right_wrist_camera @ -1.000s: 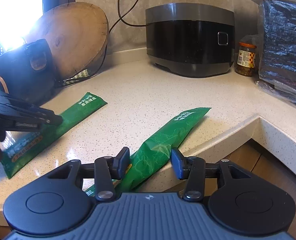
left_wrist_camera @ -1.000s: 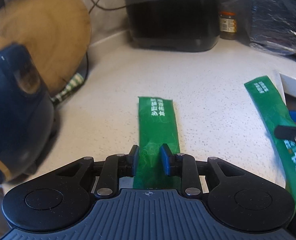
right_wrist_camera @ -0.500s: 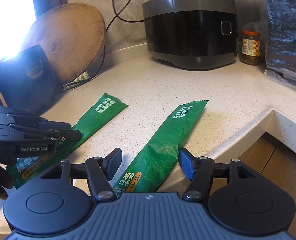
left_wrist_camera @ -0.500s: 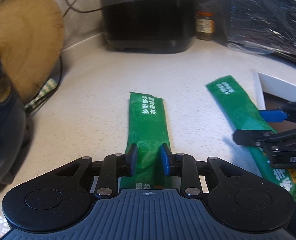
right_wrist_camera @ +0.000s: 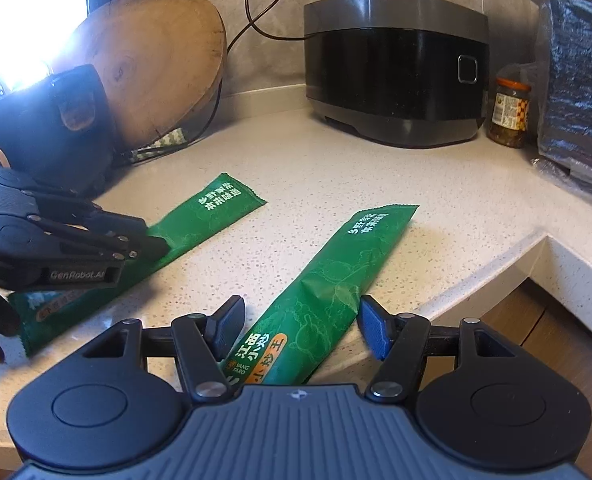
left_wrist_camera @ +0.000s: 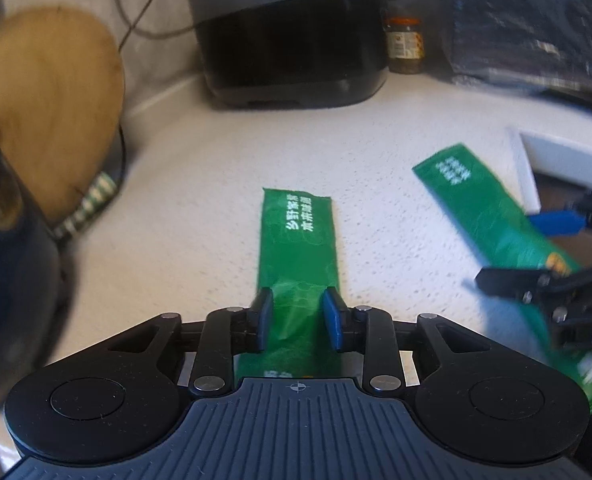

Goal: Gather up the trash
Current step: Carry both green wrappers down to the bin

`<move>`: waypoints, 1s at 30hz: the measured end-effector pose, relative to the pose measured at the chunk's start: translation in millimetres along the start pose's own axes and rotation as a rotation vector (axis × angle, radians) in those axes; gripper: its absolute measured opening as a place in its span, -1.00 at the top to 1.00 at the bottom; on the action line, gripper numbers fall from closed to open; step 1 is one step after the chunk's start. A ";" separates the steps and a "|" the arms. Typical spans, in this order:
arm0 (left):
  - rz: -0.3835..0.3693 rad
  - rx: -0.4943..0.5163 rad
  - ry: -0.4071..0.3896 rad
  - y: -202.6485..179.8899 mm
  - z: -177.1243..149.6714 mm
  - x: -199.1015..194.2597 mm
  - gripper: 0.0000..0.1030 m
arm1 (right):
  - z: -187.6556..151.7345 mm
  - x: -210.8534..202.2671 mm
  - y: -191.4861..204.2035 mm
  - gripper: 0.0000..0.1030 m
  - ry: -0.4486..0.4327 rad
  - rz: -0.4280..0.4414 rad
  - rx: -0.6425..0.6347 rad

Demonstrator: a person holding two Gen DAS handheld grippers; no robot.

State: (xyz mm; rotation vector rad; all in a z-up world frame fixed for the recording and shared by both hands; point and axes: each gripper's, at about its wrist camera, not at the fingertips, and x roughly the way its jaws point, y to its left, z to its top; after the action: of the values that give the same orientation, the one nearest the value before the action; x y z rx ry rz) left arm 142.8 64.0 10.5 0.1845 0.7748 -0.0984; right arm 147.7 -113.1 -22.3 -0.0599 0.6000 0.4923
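Observation:
Two long green snack wrappers lie flat on the speckled countertop (right_wrist_camera: 335,168). The left wrapper (left_wrist_camera: 297,240) (right_wrist_camera: 212,216) runs between the blue pads of my left gripper (left_wrist_camera: 297,316) (right_wrist_camera: 152,240). Its jaws are opening and the pads stand at the wrapper's edges without pinching it. The right wrapper (right_wrist_camera: 347,264) (left_wrist_camera: 483,208) lies between the fingers of my right gripper (right_wrist_camera: 299,326) (left_wrist_camera: 531,252), which is open wide, with a gap on each side of the wrapper. This wrapper's near end reaches the counter's front edge.
A black rice cooker (right_wrist_camera: 395,68) stands at the back with a cord up the wall. A round wooden board (right_wrist_camera: 156,68) leans at the back left behind a dark blue appliance (right_wrist_camera: 48,128). A jar (right_wrist_camera: 509,112) and a black bag (right_wrist_camera: 579,80) sit right. The counter edge (right_wrist_camera: 495,264) drops off right.
My right gripper's jaws spread apart from around the right wrapper. The left jaws widened a little in the last half second. Both wrappers stay on the counter.

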 end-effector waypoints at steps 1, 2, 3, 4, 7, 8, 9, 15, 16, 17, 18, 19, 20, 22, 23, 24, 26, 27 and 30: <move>-0.032 -0.028 0.011 3.1 0.2 1.4 0.12 | 0.2 -0.5 -1.1 -0.24 0.001 0.008 0.005; -0.065 -0.052 0.024 5.4 -0.2 3.1 0.02 | 0.3 -0.8 -2.0 -0.24 0.002 0.013 0.008; -0.091 -0.068 0.024 5.7 -0.8 3.9 -0.16 | 0.6 -0.7 -2.7 -0.24 0.003 0.016 0.009; -0.103 -0.077 0.023 5.1 -1.2 3.9 -0.22 | 0.4 -0.9 -3.0 -0.24 0.003 0.017 0.009; -0.101 -0.072 0.018 3.7 0.1 2.6 -0.23 | 0.4 -1.0 -2.5 -0.24 0.003 0.014 0.005; -0.099 -0.065 0.013 4.7 0.7 1.9 -0.23 | 0.2 -1.0 -2.5 -0.24 0.002 0.014 0.004; -0.085 -0.058 0.005 6.3 1.2 2.2 -0.21 | 0.0 -1.2 -2.4 -0.24 0.001 0.014 0.003; -0.019 -0.091 -0.006 21.3 0.2 9.7 -0.24 | 3.0 -0.2 -5.4 -0.24 0.006 0.022 0.034; -0.021 -0.104 -0.008 22.9 0.8 11.4 -0.24 | 4.4 0.8 -5.5 -0.24 0.007 0.019 0.043; -0.029 -0.115 -0.012 23.7 1.4 13.2 -0.24 | 5.6 1.6 -5.2 -0.21 0.007 0.014 0.047; -0.041 -0.125 -0.015 23.3 1.4 13.8 -0.20 | 6.5 2.4 -4.1 0.00 0.011 0.009 0.043; -0.049 -0.127 -0.016 22.1 2.0 13.8 -0.10 | 6.8 2.4 -2.9 0.19 0.015 0.010 0.038; -0.054 -0.126 -0.010 20.1 2.9 12.8 -0.06 | 7.0 1.8 -2.5 0.20 0.019 0.015 0.042; -0.049 -0.152 0.001 13.3 1.1 6.6 0.18 | 5.5 -2.8 -1.6 0.25 0.021 0.027 0.051; -0.031 -0.163 0.000 9.2 -1.2 3.3 0.21 | 4.6 -6.9 -1.2 0.31 0.015 0.030 0.053; -0.012 -0.151 -0.003 3.7 -3.1 0.5 0.35 | 3.8 -11.8 -0.7 0.32 0.008 0.031 0.055; -0.026 -0.130 -0.016 -4.8 -4.3 -5.5 0.49 | 2.9 -25.8 -1.6 0.33 -0.015 0.028 0.061; -0.043 -0.136 -0.043 -7.7 -4.5 -11.9 0.51 | 2.7 -35.0 -3.0 0.33 -0.033 0.027 0.065; -0.057 -0.129 -0.185 -23.1 -0.2 -44.8 0.52 | 2.2 -71.2 -12.5 0.33 -0.108 0.006 0.080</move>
State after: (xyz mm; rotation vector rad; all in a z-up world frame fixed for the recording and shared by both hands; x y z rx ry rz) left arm 107.2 42.4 38.8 0.0306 0.5996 -0.1172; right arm 103.8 -154.1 18.0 0.0439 0.5130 0.4735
